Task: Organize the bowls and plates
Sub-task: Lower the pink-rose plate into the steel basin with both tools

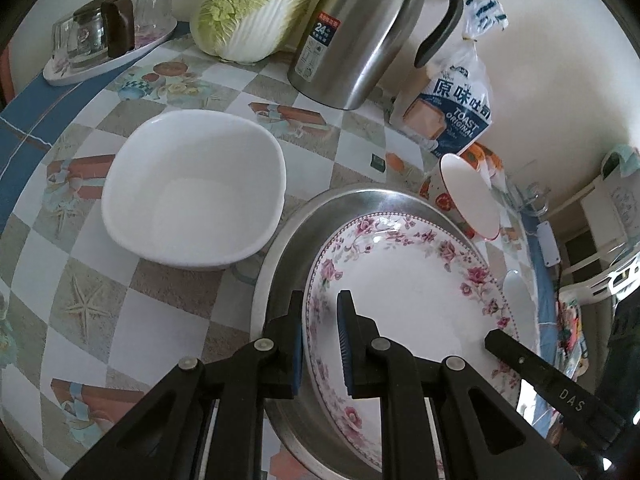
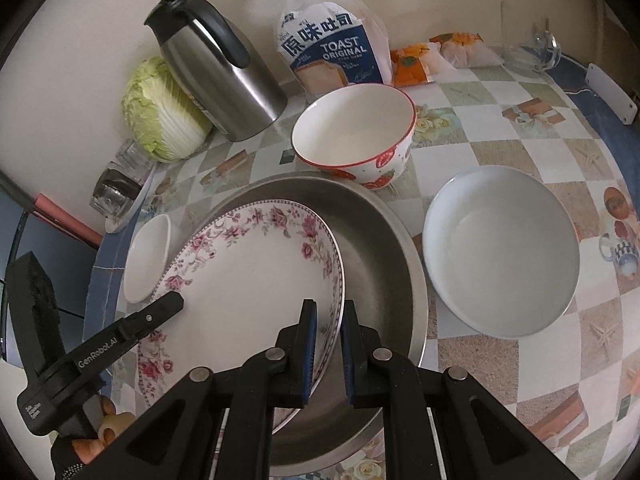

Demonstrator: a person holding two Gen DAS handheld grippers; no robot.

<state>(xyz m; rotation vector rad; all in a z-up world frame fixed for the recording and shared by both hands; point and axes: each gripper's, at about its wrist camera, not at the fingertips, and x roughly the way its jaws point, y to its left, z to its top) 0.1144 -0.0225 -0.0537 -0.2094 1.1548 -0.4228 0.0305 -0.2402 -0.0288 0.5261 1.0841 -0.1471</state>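
A floral-rimmed plate [image 1: 416,304] [image 2: 248,280] rests tilted inside a steel pan [image 1: 288,264] [image 2: 376,248]. My left gripper [image 1: 320,344] is shut on the plate's left rim, one finger inside and one outside. My right gripper [image 2: 330,352] is shut on the plate's right rim in the same way. A white square bowl [image 1: 192,192] [image 2: 146,258] sits left of the pan. A strawberry-patterned bowl [image 2: 352,136] [image 1: 468,196] stands behind the pan. A pale round bowl [image 2: 500,252] sits right of the pan.
A steel thermos jug [image 1: 360,36] [image 2: 224,68], a napa cabbage [image 1: 256,8] [image 2: 160,108], a toast bag [image 1: 452,104] [image 2: 332,52] and a tray of glasses [image 1: 104,44] line the wall. Snack packets [image 2: 416,60] and a glass [image 2: 524,36] stand at back right.
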